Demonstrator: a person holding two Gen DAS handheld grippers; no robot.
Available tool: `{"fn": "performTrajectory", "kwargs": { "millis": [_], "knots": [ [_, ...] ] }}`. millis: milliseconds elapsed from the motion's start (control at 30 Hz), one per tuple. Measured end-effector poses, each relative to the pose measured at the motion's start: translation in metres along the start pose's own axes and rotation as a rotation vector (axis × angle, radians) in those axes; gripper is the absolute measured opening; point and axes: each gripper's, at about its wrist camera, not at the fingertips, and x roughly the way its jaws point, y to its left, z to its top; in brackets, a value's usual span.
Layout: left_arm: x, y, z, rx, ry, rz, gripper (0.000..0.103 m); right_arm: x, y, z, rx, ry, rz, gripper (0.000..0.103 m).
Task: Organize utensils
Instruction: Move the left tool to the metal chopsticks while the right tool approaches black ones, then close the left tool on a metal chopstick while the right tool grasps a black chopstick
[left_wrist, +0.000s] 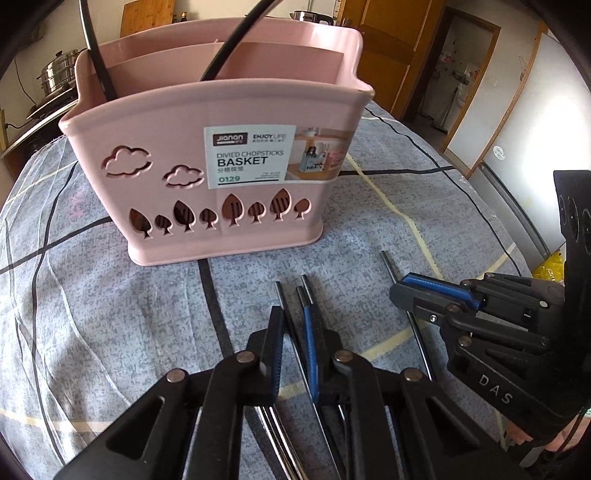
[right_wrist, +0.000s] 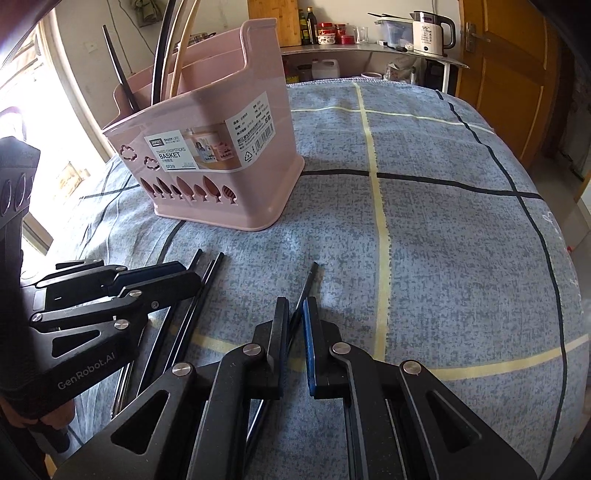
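Note:
A pink divided chopsticks basket (left_wrist: 207, 155) stands on the blue checked cloth, also in the right wrist view (right_wrist: 221, 158), with long dark utensil handles (left_wrist: 98, 51) sticking out. Several dark chopsticks (left_wrist: 291, 314) lie in front of it. My left gripper (left_wrist: 295, 325) straddles them low over the cloth, jaws a narrow gap apart; it also shows in the right wrist view (right_wrist: 184, 277). My right gripper (right_wrist: 295, 317) sits around a single chopstick (right_wrist: 308, 280), jaws slightly apart; it also shows in the left wrist view (left_wrist: 406, 291).
The table (right_wrist: 461, 240) is covered by a blue cloth with yellow and black lines. A counter with a kettle (right_wrist: 430, 31) and jars stands behind. A steel pot (left_wrist: 59, 74) sits at far left. Wooden doors are at the back.

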Motion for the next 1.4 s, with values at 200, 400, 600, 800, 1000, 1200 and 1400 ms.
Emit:
{"fn": "performTrajectory", "kwargs": {
  "millis": [200, 400, 600, 800, 1000, 1200, 1400],
  "knots": [
    [0.003, -0.002, 0.003, -0.018, -0.002, -0.024, 0.006, 0.001, 0.000, 0.001, -0.003, -0.005, 0.003, 0.007],
    [-0.013, 0.006, 0.009, -0.058, -0.030, -0.070, 0.005, -0.011, -0.002, 0.003, 0.008, -0.037, 0.018, 0.007],
    [-0.061, 0.006, 0.021, -0.048, -0.135, -0.090, 0.005, -0.044, -0.003, 0.009, 0.013, -0.122, 0.036, 0.006],
    [-0.118, 0.004, 0.033, -0.024, -0.260, -0.098, 0.004, -0.087, -0.002, 0.017, 0.013, -0.235, 0.052, 0.006],
    [-0.157, 0.006, 0.045, -0.009, -0.351, -0.087, 0.004, -0.129, 0.004, 0.024, -0.007, -0.347, 0.052, 0.005],
    [-0.177, 0.009, 0.047, -0.006, -0.397, -0.076, 0.004, -0.164, 0.009, 0.027, -0.021, -0.441, 0.055, 0.004],
    [-0.186, 0.009, 0.045, -0.001, -0.413, -0.069, 0.004, -0.178, 0.010, 0.030, -0.031, -0.485, 0.054, 0.004]
  ]
}}
